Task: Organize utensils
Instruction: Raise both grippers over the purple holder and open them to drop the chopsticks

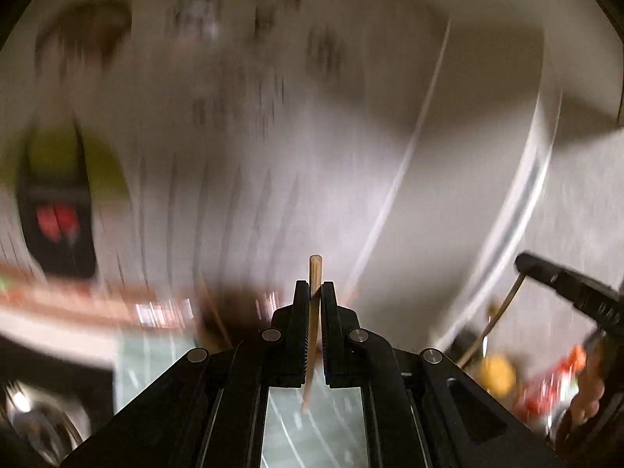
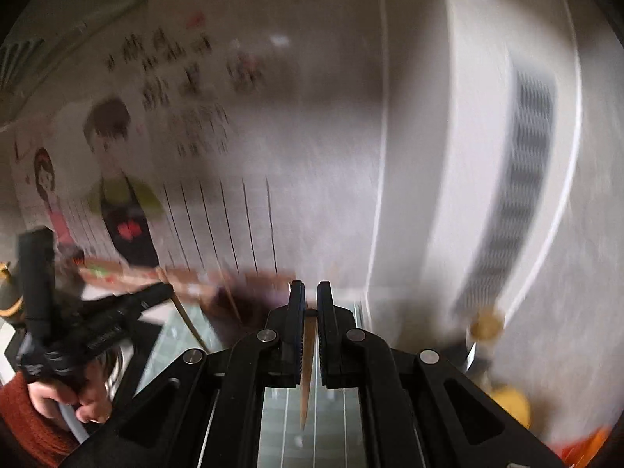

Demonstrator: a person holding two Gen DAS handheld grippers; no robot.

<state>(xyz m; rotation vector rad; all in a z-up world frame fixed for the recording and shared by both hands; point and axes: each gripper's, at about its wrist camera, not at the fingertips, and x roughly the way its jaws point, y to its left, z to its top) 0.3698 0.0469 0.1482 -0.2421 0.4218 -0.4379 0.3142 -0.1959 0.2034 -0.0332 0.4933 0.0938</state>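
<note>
A: What sits between the fingers of the left gripper (image 1: 315, 292)?

B: A wooden chopstick (image 1: 314, 312), clamped upright, its blunt end poking above the fingertips and its thin end trailing down toward the camera.

A: Anything to the right?

B: The right gripper (image 1: 524, 263) reaches in from the edge, with another thin stick (image 1: 495, 321) slanting down from its tip.

A: And behind?

B: A blurred wall poster (image 1: 218, 117) with dark lettering and a cartoon figure in a black apron.

Blurred pale wall (image 2: 331, 195), poster (image 2: 128, 179) with cartoon figures and dark text at 9 to 11 o'clock. White appliance (image 2: 487, 156) with vent grille (image 2: 522, 179) at 3 o'clock. Dim indoor light.
</note>
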